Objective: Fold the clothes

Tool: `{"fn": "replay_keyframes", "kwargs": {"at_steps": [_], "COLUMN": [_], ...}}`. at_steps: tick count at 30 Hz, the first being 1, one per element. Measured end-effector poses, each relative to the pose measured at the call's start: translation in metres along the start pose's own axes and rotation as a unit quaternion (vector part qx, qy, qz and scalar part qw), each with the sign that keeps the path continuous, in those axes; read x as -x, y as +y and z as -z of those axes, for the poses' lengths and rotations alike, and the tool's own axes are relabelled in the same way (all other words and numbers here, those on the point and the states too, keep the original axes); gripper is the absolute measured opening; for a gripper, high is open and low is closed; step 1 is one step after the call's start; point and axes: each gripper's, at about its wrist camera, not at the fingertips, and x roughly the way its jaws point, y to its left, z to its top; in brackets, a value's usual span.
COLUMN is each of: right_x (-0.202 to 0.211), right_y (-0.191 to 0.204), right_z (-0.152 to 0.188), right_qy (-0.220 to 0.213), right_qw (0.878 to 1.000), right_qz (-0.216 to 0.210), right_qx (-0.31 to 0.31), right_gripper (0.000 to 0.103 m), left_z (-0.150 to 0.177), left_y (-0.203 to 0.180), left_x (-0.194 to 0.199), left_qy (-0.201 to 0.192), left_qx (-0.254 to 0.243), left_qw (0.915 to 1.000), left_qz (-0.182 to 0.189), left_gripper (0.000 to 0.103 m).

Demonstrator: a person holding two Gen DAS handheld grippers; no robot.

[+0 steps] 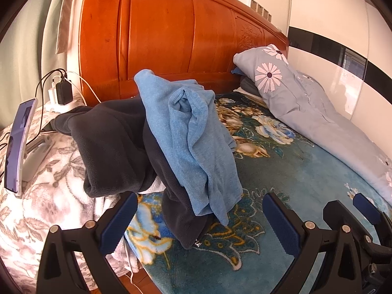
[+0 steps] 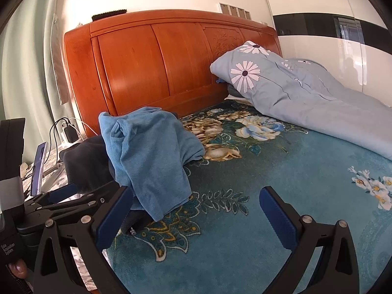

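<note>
A light blue garment (image 1: 196, 137) lies crumpled on top of a dark navy fleece jacket (image 1: 112, 142) at the left edge of the bed; both also show in the right wrist view, the blue garment (image 2: 149, 156) over the dark fleece (image 2: 85, 164). My left gripper (image 1: 201, 223) is open and empty, its fingers on either side of the pile's near end, not touching it. My right gripper (image 2: 196, 215) is open and empty, just right of the pile above the teal floral blanket (image 2: 257, 196). The right gripper also shows in the left wrist view (image 1: 348, 208).
An orange wooden headboard (image 1: 171, 36) stands behind. A grey daisy-print duvet (image 2: 306, 98) lies along the right. A grey floral blanket (image 1: 44, 196), a phone on a stand (image 1: 19, 144) and chargers with cables (image 1: 61, 90) are at the left.
</note>
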Motion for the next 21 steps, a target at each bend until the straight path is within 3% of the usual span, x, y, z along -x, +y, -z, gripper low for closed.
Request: {"fn": "replay_keyframes", "kwargs": {"at_steps": [13,21], "right_x": [-0.0070,-0.0068], "right_y": [-0.0043,-0.0056], "right_z": [0.0043,0.0062], "right_qy": [0.018,0.012], "right_qw": [0.999,0.999], "right_qz": [-0.013,-0.026], "right_qx": [-0.024,-0.036], "right_gripper": [0.103,0.103], "left_z": [0.0031,0.0028], "left_y": [-0.0089,-0.0032], "left_x": [0.0030,0.0030], "left_qy": [-0.020,-0.028], "left_qx": [-0.026,-0.009], "left_qw": [0.9989,0.9994], "left_qz": [-0.032,-0.019], "left_gripper": [0.103,0.103]}}
